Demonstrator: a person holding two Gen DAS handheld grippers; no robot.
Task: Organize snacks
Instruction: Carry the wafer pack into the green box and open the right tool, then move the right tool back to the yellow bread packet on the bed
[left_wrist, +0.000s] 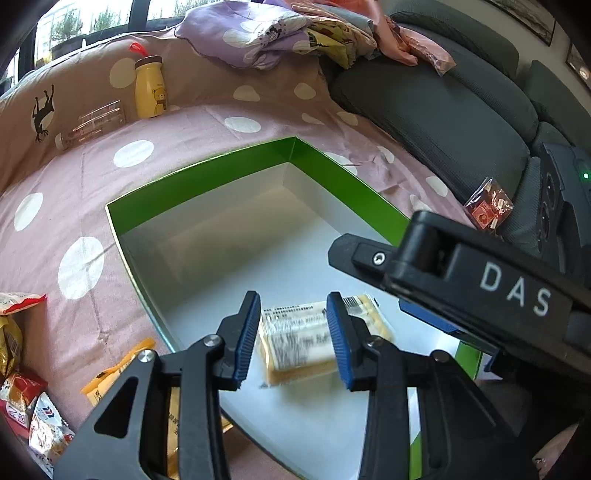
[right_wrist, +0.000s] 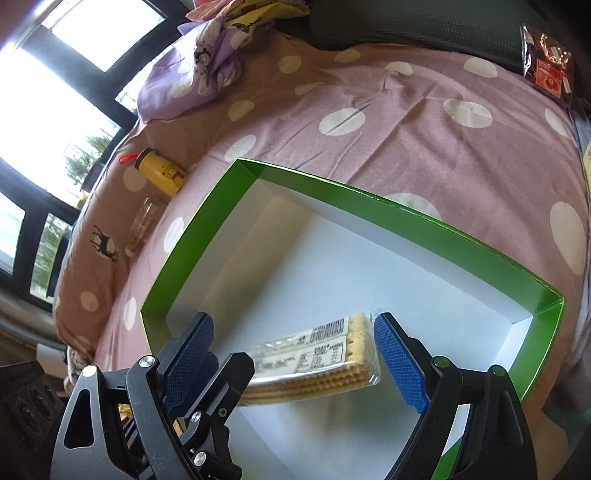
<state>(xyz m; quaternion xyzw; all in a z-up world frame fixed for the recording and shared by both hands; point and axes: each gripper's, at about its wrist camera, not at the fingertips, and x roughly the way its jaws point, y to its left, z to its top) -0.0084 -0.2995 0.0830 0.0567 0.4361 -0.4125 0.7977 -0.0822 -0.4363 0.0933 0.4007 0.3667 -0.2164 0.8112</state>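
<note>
Over the green-walled cardboard box (right_wrist: 369, 206) with its white floor, both grippers hang with jaws apart above one clear-wrapped pack of pale crackers (right_wrist: 314, 362).
Left gripper (left_wrist: 293, 341) and right gripper (right_wrist: 291, 360) each stand wide, holding nothing; the cracker pack appears blurred between their blue pads, so whether it rests on the box floor or is dropping cannot be told. It is the only snack inside, near the box's front edge. On the pink polka-dot bedspread (left_wrist: 207, 122), an orange-yellow wrapped bar (left_wrist: 118, 373) lies just beside the box and a heap of red, gold and white snack packets (left_wrist: 22, 373) sits near the left edge; a dark red packet (left_wrist: 488, 206) rests on the grey cushion (left_wrist: 443, 122). By this evidence the sorting is barely begun, with most packets left outside.
</note>
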